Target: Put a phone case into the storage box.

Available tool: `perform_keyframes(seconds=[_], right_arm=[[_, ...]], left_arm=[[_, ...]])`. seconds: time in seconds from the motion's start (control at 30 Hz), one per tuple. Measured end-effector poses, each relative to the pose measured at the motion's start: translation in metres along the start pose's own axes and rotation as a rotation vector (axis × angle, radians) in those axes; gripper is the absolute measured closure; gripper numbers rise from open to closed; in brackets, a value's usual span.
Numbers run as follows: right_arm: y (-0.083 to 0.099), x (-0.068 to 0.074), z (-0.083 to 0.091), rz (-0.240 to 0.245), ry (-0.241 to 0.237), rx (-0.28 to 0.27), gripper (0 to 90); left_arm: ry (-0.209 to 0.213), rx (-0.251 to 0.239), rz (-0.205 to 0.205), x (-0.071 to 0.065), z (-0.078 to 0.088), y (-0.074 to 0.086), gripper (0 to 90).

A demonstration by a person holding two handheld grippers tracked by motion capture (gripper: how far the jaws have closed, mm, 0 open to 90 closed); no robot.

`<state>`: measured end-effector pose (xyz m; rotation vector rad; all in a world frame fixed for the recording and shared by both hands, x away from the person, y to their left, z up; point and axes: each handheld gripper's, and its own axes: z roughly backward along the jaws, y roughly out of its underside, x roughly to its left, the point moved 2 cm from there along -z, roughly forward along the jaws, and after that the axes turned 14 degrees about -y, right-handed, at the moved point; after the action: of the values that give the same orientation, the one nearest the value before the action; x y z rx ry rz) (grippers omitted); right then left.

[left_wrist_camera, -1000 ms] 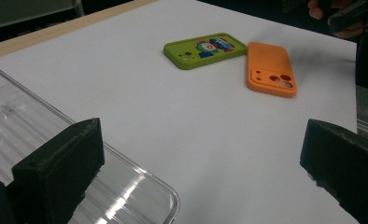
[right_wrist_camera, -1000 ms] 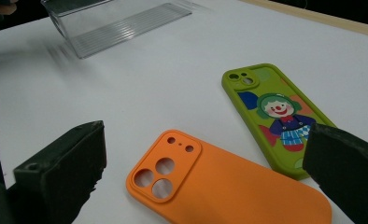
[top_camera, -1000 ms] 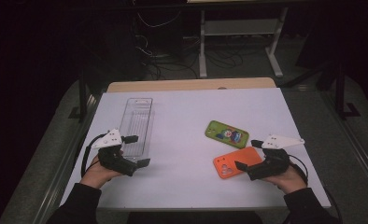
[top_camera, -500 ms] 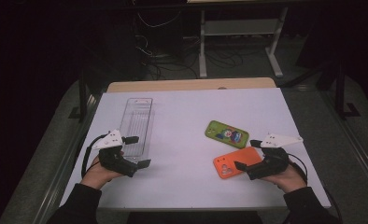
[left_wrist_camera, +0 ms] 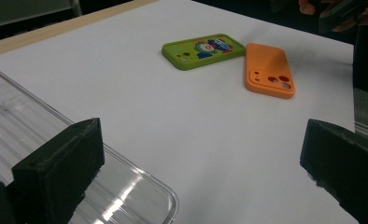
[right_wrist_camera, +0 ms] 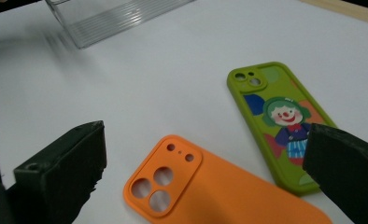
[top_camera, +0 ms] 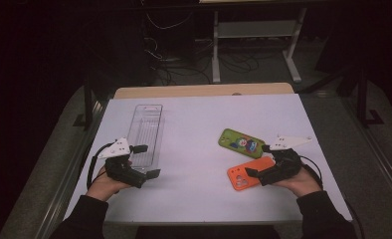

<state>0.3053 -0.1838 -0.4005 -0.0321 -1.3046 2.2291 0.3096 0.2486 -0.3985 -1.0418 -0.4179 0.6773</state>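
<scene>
The left hand-held gripper point(left_wrist_camera: 201, 163) is gaping wide over the white counter point(left_wrist_camera: 140, 98), one jaw overlapping the clear tray point(left_wrist_camera: 126, 196); two phone cases are lying beyond.

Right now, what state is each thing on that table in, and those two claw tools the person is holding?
Clear tray: upright, empty, lying on the table's left side.
Green phone case: lying flat, clown picture facing up.
Orange phone case: lying flat, back up, beside the green one.
Left gripper: open, jaws wide apart at the tray's near end.
Right gripper: open, jaws wide apart over the orange case, holding nothing.
</scene>
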Motion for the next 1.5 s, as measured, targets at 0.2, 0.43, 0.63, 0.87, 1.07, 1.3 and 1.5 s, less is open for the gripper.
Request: perform_keyframes(seconds=[0.2, 0.43, 0.63, 0.87, 1.07, 1.3, 1.5], right_arm=[[-0.01, -0.009, -0.004, 0.011, 0.003, 0.021, 0.0], [-0.021, -0.022, -0.004, 0.006, 0.015, 0.016, 0.0], [-0.028, -0.031, -0.003, 0.01, 0.026, 0.017, 0.0], [-0.035, -0.039, -0.002, 0.005, 0.043, 0.017, 0.0], [-0.042, -0.047, -0.003, 0.005, 0.056, 0.021, 0.0], [-0.054, -0.057, -0.006, 0.019, 0.068, 0.051, 0.0], [-0.062, -0.068, -0.006, 0.008, 0.08, 0.073, 0.0]], left_arm=[[0.002, -0.001, 0.004, -0.001, 0.0, 0.0, 0.0], [0.001, 0.003, -0.002, 0.001, 0.0, 0.0, 0.0], [-0.001, -0.002, 0.011, 0.0, 0.001, 0.0, 0.0], [0.0, -0.009, 0.004, 0.0, 0.0, -0.001, 0.0], [0.0, -0.008, 0.007, 0.0, 0.001, -0.001, 0.0], [0.006, -0.013, 0.002, 0.0, 0.0, -0.001, 0.0], [0.008, -0.01, 0.004, 0.0, 0.0, 0.0, 0.0]])
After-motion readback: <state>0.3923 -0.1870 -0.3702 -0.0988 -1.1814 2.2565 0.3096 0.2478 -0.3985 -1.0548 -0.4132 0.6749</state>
